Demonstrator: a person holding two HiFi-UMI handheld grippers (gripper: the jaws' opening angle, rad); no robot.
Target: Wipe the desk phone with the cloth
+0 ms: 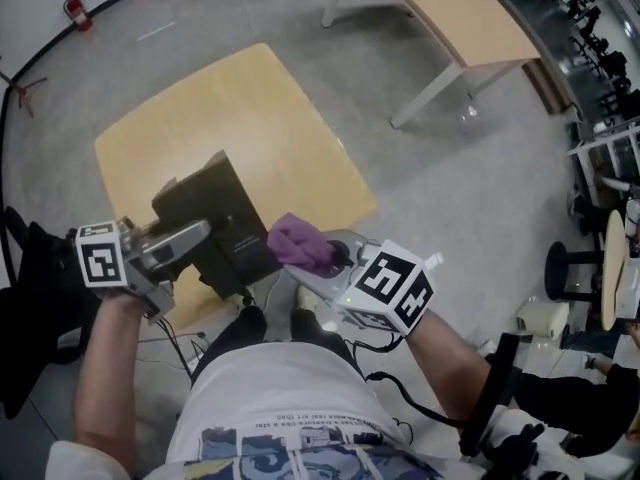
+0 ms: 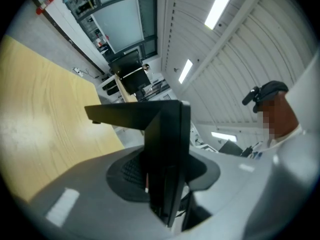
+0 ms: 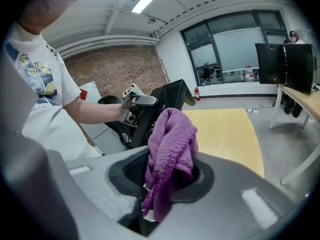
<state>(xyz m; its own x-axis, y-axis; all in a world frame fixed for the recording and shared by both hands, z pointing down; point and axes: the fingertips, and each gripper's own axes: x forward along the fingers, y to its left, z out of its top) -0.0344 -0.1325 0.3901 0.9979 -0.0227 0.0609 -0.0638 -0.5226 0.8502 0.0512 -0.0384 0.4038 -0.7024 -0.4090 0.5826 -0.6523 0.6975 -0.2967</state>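
The black desk phone point(image 1: 215, 218) stands tilted at the near edge of the wooden table point(image 1: 250, 108). My left gripper point(image 1: 203, 232) is shut on the phone's near side; in the left gripper view a thin black edge of the phone point(image 2: 167, 149) sits clamped between the jaws of that gripper point(image 2: 165, 186). My right gripper point(image 1: 325, 258) is shut on a bunched purple cloth point(image 1: 298, 243), held just right of the phone and off the table's edge. In the right gripper view the cloth point(image 3: 170, 149) rises from the right gripper point(image 3: 167, 181), with the phone point(image 3: 170, 96) and left gripper point(image 3: 142, 101) beyond.
A second wooden desk point(image 1: 470, 18) on white legs stands at the back right, with monitors point(image 3: 285, 64) on it. A black chair point(image 1: 30, 298) is at the left and a black stool point(image 1: 570, 268) at the right. Grey floor surrounds the table.
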